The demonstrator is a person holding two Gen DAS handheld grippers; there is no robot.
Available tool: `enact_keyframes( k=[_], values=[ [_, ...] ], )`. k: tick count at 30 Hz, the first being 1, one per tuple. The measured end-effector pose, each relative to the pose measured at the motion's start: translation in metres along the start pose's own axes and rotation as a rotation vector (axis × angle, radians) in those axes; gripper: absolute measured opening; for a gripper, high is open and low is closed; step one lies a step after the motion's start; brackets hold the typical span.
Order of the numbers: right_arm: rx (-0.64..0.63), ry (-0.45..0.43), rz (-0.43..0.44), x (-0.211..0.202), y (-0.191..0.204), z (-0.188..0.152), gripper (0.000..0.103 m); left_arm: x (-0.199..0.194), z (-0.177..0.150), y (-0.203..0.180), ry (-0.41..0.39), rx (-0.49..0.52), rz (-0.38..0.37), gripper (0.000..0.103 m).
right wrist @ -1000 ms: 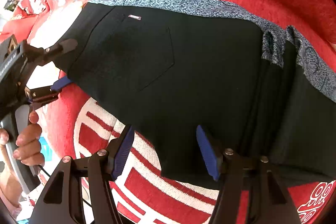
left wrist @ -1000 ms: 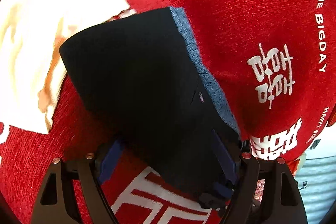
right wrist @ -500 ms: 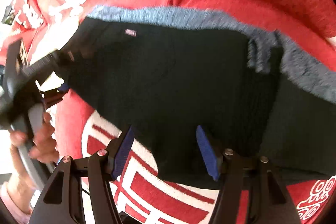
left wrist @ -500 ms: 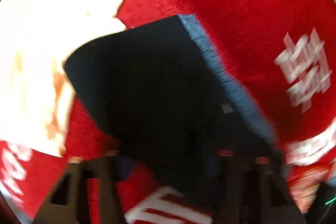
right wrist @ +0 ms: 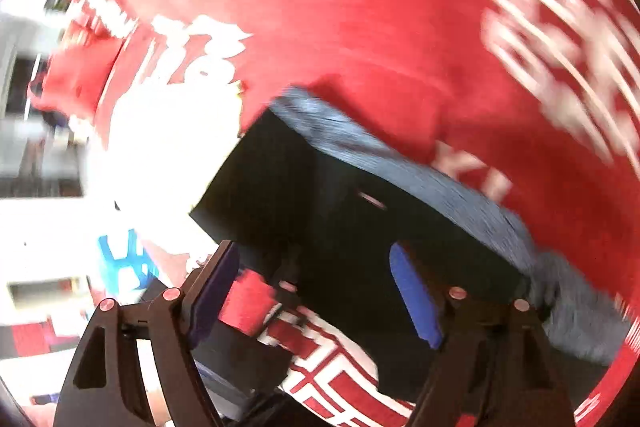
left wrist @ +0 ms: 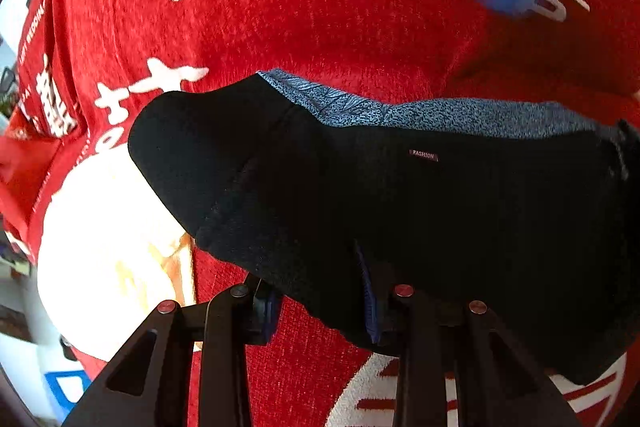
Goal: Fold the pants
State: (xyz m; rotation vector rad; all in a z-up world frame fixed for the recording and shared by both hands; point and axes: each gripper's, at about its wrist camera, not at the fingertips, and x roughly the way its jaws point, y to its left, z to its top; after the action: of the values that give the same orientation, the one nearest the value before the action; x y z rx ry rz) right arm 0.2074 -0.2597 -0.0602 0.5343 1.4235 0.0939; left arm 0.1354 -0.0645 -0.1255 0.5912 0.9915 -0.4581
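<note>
Pants, black with a speckled blue-grey waistband (a small "FASHION" tag sits just below it), lie on a red blanket printed with white characters. The left gripper has its jaws parted around the near fabric edge, whether pinching I cannot tell. The right gripper hovers over the pants, jaws wide apart and empty.

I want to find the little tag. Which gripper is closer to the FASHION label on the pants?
Probably left. The left gripper sits below the FASHION label, fingers straddling the pants. The right gripper view is too blurred to compare surely.
</note>
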Motion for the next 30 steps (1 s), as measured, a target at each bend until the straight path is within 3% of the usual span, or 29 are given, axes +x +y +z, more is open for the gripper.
enact_keyframes(
  k=[6,11,12,13,14,16,23,30],
  values=[
    [-0.15,0.228,-0.021,0.061,0.072,0.051,0.082,-0.003,-0.002,-0.003,-0.017,0.025,0.028,0.034],
    [-0.219,0.391,-0.101,0.114,0.096,0.056,0.082,-0.011,-0.003,-0.009,-0.038,0.039,0.051,0.034],
    [-0.229,0.423,-0.139,0.123,0.096,0.055,0.076,-0.012,-0.002,-0.009,-0.039,0.039,0.054,0.034],
    [-0.227,0.432,-0.162,0.126,0.094,0.054,0.039,-0.011,-0.002,-0.007,-0.034,0.036,0.051,0.034],
    [-0.218,0.435,-0.176,0.126,0.09,0.054,0.023,-0.02,-0.007,-0.017,-0.028,0.038,0.043,0.034],
    [-0.197,0.403,-0.153,0.115,0.082,0.053,0.018,-0.031,-0.006,-0.022,-0.064,0.054,0.048,0.034],
    [-0.156,0.18,0.001,0.031,0.041,0.026,0.018,-0.086,0.004,-0.05,-0.171,0.112,-0.012,0.034],
    [-0.03,-0.079,0.161,-0.073,-0.03,-0.04,0.018,-0.161,0.015,-0.101,-0.273,0.184,-0.116,0.034]
  ],
)
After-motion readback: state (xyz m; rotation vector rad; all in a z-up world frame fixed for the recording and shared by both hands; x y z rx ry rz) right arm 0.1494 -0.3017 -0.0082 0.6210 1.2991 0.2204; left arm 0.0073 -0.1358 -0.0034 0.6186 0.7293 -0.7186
